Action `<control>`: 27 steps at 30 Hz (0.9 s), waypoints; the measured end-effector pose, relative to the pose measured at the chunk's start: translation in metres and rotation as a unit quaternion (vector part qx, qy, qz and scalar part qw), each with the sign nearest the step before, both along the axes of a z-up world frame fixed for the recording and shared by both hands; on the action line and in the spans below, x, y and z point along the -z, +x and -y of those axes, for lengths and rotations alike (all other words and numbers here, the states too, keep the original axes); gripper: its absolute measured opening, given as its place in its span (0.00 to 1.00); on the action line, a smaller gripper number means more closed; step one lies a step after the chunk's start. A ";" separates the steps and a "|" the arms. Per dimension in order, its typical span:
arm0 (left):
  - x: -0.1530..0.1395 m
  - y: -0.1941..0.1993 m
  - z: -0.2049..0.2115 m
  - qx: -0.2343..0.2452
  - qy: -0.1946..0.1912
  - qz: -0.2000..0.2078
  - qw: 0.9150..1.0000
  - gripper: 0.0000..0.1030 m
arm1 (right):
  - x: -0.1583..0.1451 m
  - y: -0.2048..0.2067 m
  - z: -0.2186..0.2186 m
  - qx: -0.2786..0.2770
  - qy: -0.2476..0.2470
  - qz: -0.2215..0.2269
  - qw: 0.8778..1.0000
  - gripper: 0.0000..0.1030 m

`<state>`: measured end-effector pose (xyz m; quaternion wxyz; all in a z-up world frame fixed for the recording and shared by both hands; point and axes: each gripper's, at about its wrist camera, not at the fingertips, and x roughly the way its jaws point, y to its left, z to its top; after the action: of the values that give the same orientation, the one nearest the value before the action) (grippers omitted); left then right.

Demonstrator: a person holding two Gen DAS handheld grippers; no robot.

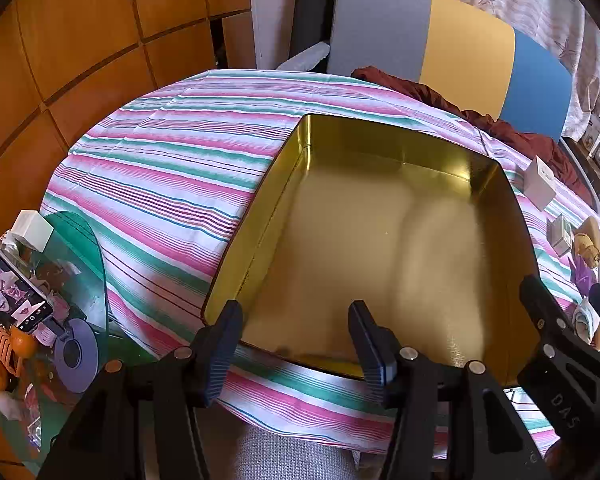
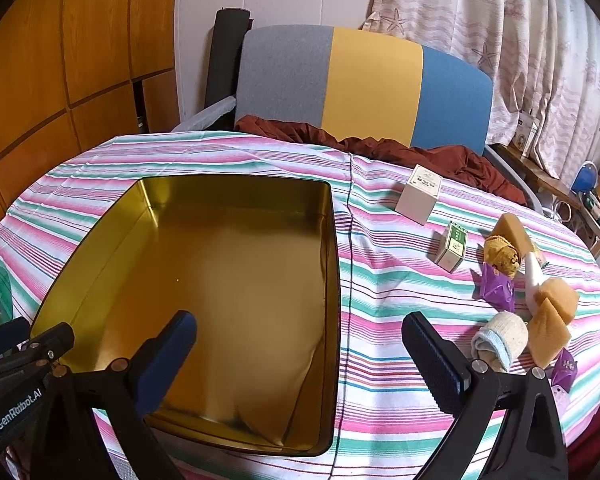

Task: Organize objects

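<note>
An empty gold tin [image 1: 380, 240] lies open on the striped tablecloth, and it also shows in the right wrist view [image 2: 220, 280]. My left gripper [image 1: 296, 344] is open and empty over the tin's near edge. My right gripper [image 2: 300, 356] is open and empty above the tin's right wall. To the right of the tin lie a white box [image 2: 418, 194], a small green-and-white box [image 2: 452, 246], a muffin [image 2: 502, 258], orange sponges [image 2: 552, 320], a rolled sock [image 2: 500, 340] and purple wrappers [image 2: 496, 286].
A grey, yellow and blue chair back [image 2: 364, 84] stands behind the table with a dark red cloth [image 2: 400, 152] on its seat. A glass side table [image 1: 60, 300] with a phone [image 1: 12, 288] and clutter sits at the left. Curtains [image 2: 520, 40] hang at the right.
</note>
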<state>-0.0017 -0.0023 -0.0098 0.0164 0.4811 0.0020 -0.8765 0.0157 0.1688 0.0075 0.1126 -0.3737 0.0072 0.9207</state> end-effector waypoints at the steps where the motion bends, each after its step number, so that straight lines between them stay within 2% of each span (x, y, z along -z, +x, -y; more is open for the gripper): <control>1: 0.000 0.000 -0.001 0.001 -0.001 0.000 1.000 0.54 | 0.000 0.000 0.000 0.000 0.000 -0.001 1.000 1.00; 11: -0.001 0.002 -0.007 0.011 0.002 0.004 1.000 0.54 | -0.005 0.006 -0.005 0.004 -0.002 -0.006 1.000 1.00; 20: 0.006 0.005 -0.013 0.024 0.025 0.024 0.999 0.54 | -0.019 0.021 -0.020 -0.007 0.000 -0.037 0.999 1.00; 23: 0.006 0.010 -0.019 0.033 0.027 0.019 0.999 0.54 | -0.023 0.032 -0.032 -0.001 0.005 -0.048 0.999 1.00; 27: 0.001 0.019 -0.031 0.050 0.014 0.000 0.999 0.54 | -0.021 0.042 -0.058 0.021 -0.015 -0.044 0.999 1.00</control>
<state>0.0178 0.0290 -0.0113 -0.0340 0.4810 -0.0093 -0.8760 0.0574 0.2270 0.0288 0.1261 -0.3340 0.0336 0.9335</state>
